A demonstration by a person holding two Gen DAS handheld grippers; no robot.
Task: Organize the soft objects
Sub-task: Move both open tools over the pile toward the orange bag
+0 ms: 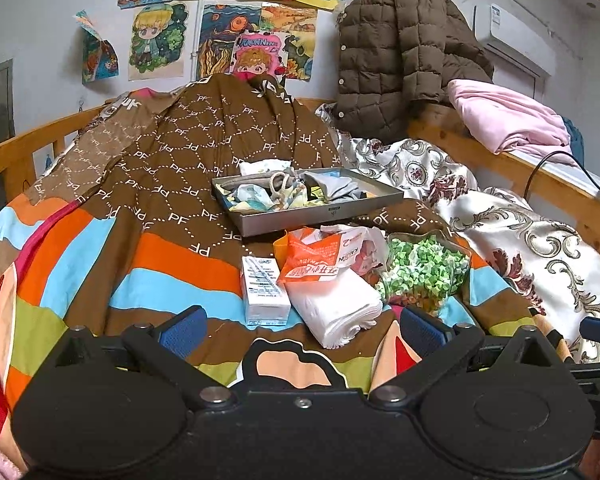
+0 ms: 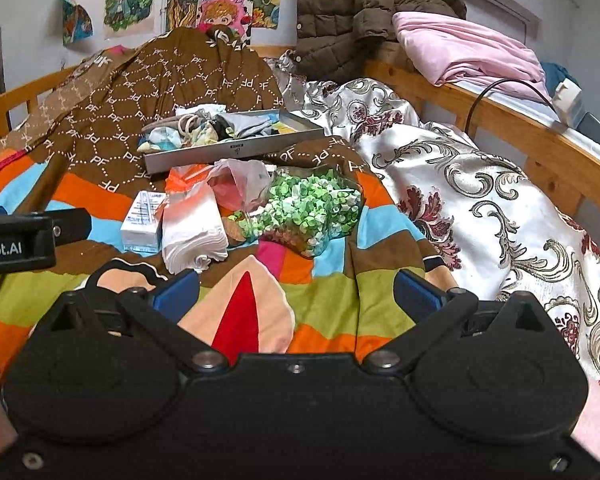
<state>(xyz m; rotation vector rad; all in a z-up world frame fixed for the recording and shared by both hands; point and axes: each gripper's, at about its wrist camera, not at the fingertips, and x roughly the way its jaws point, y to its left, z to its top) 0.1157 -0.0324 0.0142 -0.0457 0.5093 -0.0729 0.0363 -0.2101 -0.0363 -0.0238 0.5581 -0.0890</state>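
Both the left gripper (image 1: 300,330) and right gripper (image 2: 296,294) hung back with fingers spread wide and empty, likely sizing up the pile. The white roll of plastic bags (image 1: 336,304) lay limp on the striped quilt (image 1: 172,264), just before the metal tray (image 1: 300,218).

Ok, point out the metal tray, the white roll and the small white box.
metal tray (image 1: 300,216): left wrist view, front wall.
white roll (image 1: 336,304): left wrist view, middle of its side.
small white box (image 1: 262,284): left wrist view, top face.

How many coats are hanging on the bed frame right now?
1. A brown quilted coat hangs over the far corner post, beside a folded pink blanket on the right rail. Others may be hidden.
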